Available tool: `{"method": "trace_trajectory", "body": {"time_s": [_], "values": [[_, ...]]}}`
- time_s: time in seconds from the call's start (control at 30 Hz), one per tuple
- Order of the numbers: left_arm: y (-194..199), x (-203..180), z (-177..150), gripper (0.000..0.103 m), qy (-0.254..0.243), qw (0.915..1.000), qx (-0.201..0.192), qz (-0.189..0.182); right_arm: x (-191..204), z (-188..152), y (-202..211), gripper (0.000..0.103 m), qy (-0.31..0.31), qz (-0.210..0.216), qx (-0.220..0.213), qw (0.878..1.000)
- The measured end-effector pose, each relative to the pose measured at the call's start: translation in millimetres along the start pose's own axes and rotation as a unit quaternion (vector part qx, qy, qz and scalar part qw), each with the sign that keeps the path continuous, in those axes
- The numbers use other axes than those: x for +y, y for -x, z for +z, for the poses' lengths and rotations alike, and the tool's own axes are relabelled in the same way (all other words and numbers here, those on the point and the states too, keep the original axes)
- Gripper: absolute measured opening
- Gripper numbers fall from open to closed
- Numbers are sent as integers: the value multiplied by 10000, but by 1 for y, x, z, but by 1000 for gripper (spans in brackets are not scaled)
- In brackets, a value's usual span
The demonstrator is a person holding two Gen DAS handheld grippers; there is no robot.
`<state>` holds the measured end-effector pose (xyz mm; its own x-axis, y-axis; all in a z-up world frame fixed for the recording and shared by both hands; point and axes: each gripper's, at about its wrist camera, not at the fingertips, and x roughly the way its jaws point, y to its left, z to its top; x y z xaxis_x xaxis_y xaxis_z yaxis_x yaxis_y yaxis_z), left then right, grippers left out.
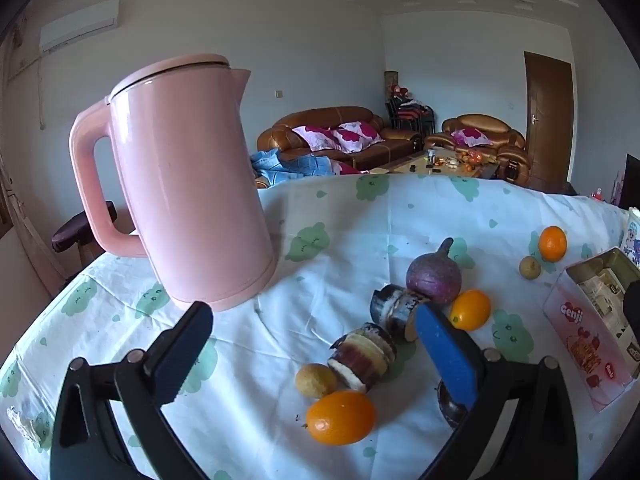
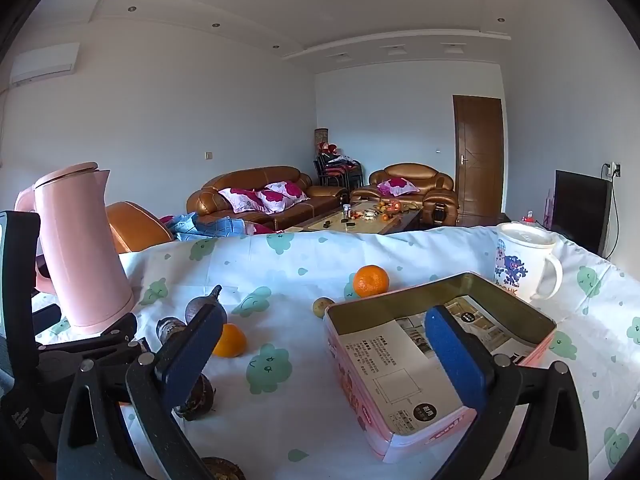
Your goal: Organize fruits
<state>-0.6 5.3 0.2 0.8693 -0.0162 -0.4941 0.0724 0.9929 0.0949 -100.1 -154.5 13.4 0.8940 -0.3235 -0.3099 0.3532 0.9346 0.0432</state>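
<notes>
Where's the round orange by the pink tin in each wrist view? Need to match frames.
Left wrist: the round orange sits far right, mid-height, on the cloth, with a small yellowish fruit just below-left and the pink tin below-right.
Right wrist: the same orange sits near centre, just behind the tin's far left corner, small fruit below-left.
Shared landmark: pink kettle, at left in both.

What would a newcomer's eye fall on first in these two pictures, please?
Probably the tall pink kettle, standing at the left end of the cloth-covered table. Next come the bright oranges scattered among darker produce at the middle, and the open pink tin lying to the right, in front of a white mug.
</notes>
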Motion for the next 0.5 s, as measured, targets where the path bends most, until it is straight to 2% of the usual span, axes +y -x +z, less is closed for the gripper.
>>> {"method": "trace_trajectory", "body": {"time_s": [0.17, 0.5], "values": [[4, -2, 1, 103, -51, 10000, -55, 17, -1, 0, 0, 102, -3, -3, 3, 10000], [7, 11, 3, 103, 232, 9996, -62, -163, 0, 0, 0, 102, 5, -12, 19, 10000]]}}
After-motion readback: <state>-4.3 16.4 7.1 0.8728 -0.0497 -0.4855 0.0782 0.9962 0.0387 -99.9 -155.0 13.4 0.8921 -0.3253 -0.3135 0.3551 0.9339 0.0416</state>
